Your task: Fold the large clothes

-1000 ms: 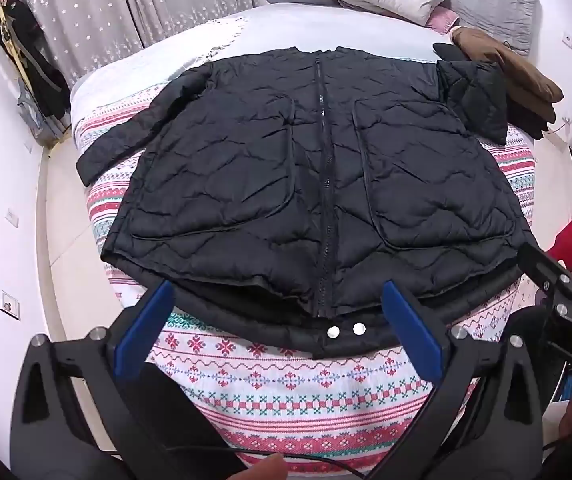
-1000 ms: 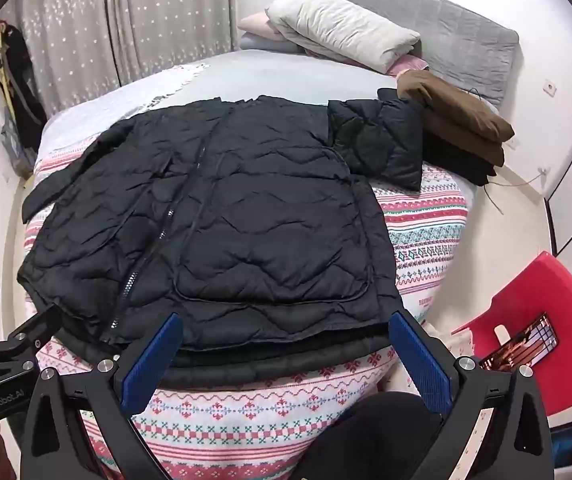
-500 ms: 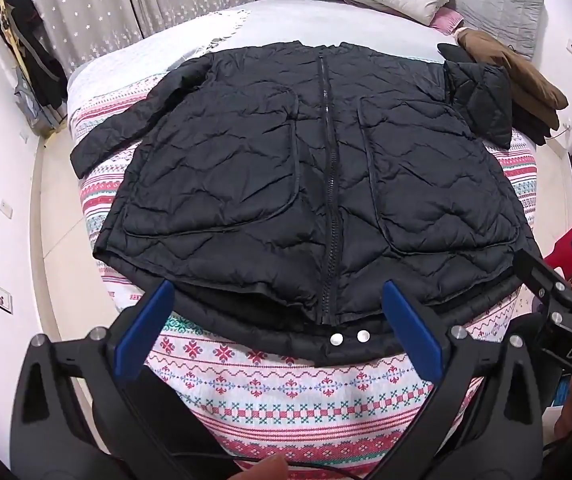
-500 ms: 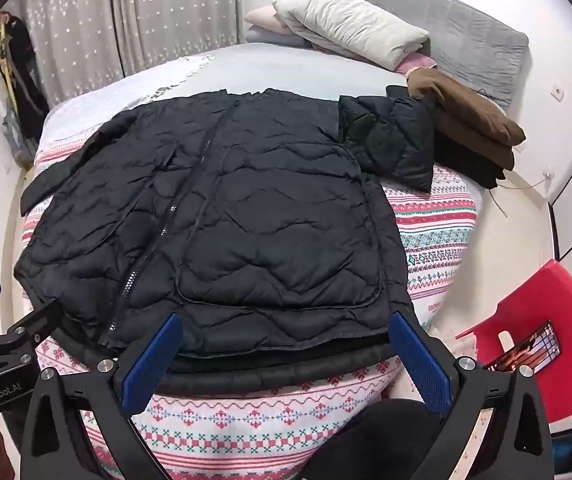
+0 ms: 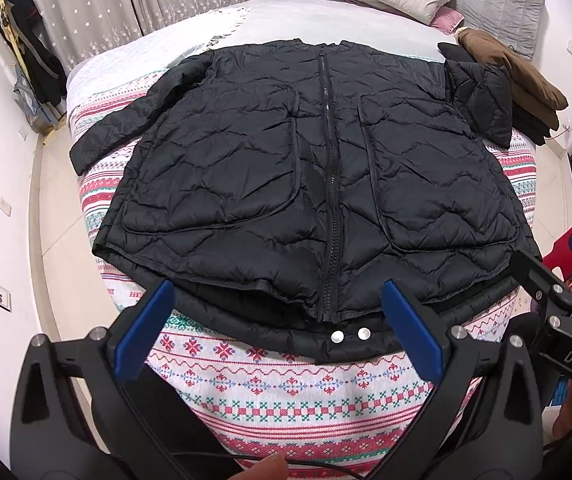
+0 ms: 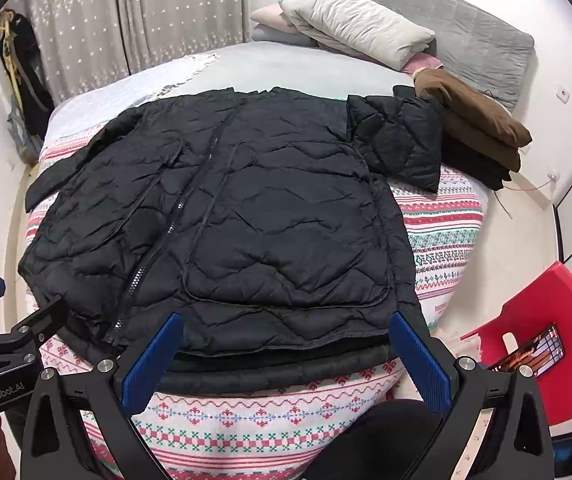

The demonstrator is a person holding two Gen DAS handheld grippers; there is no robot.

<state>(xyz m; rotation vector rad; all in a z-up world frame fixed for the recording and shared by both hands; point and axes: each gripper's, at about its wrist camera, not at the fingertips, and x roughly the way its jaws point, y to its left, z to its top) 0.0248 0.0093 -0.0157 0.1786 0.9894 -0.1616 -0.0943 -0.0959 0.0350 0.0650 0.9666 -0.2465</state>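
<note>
Jaws stand wide on both handheld grippers, with nothing between the blue pads, above the near edge of the bed (image 5: 294, 404). The left gripper (image 5: 274, 332) hangs over the hem of a black quilted jacket (image 5: 318, 184), its opening framing the bottom of the zipper (image 5: 332, 216) and two silver snaps (image 5: 350, 335) on the hem band. The right gripper (image 6: 286, 360) hovers over the same hem nearer the bed's right edge, not touching the cloth. The jacket lies spread flat, front up and zipped, on a patterned blanket (image 6: 442, 236), hem toward the near edge and collar toward the far end. One sleeve (image 5: 126, 124) runs out to the bed's left edge; the other sleeve (image 6: 398, 144) is folded back on itself near the right edge. Just beside that sleeve sits a stack of folded brown and dark garments (image 6: 478, 132). Pillows (image 6: 354, 24) rest at the far end before a grey headboard (image 6: 482, 44). A red plastic chair (image 6: 546, 336) stands on the floor off the bed's right edge.
</note>
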